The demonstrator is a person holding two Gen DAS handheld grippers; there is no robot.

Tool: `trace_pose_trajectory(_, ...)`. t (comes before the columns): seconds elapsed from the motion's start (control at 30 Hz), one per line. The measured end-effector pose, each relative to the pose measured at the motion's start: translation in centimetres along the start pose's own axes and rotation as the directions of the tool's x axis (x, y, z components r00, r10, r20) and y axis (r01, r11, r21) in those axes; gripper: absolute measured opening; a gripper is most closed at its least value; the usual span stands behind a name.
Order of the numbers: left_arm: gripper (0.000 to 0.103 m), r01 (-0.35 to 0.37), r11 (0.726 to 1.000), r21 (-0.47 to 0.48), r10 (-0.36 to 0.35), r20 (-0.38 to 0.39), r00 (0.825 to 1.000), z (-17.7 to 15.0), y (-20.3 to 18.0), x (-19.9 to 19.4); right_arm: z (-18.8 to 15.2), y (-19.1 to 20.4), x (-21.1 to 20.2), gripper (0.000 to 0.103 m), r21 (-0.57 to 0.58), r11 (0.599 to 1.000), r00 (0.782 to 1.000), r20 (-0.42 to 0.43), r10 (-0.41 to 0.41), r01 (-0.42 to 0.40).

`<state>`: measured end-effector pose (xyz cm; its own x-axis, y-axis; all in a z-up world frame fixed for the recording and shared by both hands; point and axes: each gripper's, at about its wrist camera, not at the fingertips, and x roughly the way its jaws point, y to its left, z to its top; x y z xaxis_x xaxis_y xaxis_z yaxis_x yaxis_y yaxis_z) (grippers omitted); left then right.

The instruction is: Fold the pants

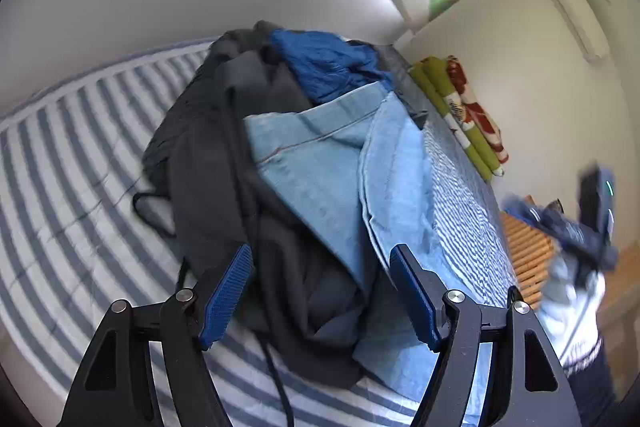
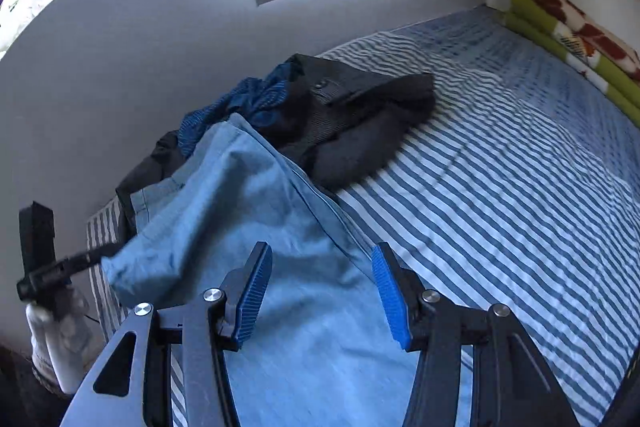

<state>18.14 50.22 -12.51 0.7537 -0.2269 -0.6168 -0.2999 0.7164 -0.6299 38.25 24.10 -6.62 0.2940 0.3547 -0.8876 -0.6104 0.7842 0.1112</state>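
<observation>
Light blue denim pants [image 1: 340,179] lie rumpled on a heap of clothes on the striped bed [image 1: 60,187]. My left gripper [image 1: 322,253] hovers open above the heap, its blue pads [image 1: 226,301] spread over dark grey cloth and the denim edge. In the right wrist view the same pants [image 2: 248,211] stretch toward the camera. My right gripper [image 2: 320,253] stands open just above a pant leg, nothing between its fingers. The other gripper [image 2: 48,267] shows at the far left beside the denim, blurred.
Dark grey garments [image 1: 208,163] and a bright blue one [image 1: 324,63] sit in the same heap. A folded green and red blanket [image 2: 576,43] lies by the wall. Bare striped sheet [image 2: 520,187] spreads to the right. A wooden slatted piece [image 1: 528,251] stands beyond the bed edge.
</observation>
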Motion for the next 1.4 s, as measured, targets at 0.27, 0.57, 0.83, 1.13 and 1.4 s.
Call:
trace_pose_trajectory(0.27, 0.074, -0.018, 1.000, -0.017, 0.019, 0.058, 0.998, 0.5, 2.7, -3.5, 5.1, 3.5, 8.5, 0.048, 0.027, 0.999, 0.998, -0.056, 0.035, -0.034)
trace_pose_trajectory(0.57, 0.074, 0.190, 0.975, -0.113, -0.196, -0.043, 0.980, -0.3, 2.1, -1.6, 7.3, 3.8, 11.1, 0.048, 0.079, 0.991, 0.992, -0.056, 0.111, -0.106)
trace_pose_trajectory(0.83, 0.071, 0.103, 0.989, -0.103, -0.113, -0.102, 0.988, -0.2, -1.4, 2.2, 9.0, 6.5, 11.8, 0.048, -0.019, 0.993, 0.991, -0.071, 0.115, -0.116)
trace_pose_trajectory(1.13, 0.030, -0.123, 0.987, 0.100, 0.124, -0.006, 0.992, -0.7, -3.3, 2.3, 8.6, 8.9, 13.2, 0.009, -0.137, 0.991, 0.994, -0.105, -0.010, -0.004)
trace_pose_trajectory(1.4, 0.029, -0.142, 0.975, 0.171, 0.131, 0.071, 0.989, -0.8, -4.1, 0.7, 8.4, 7.5, 10.3, 0.007, -0.108, 0.994, 1.000, -0.027, 0.003, -0.006)
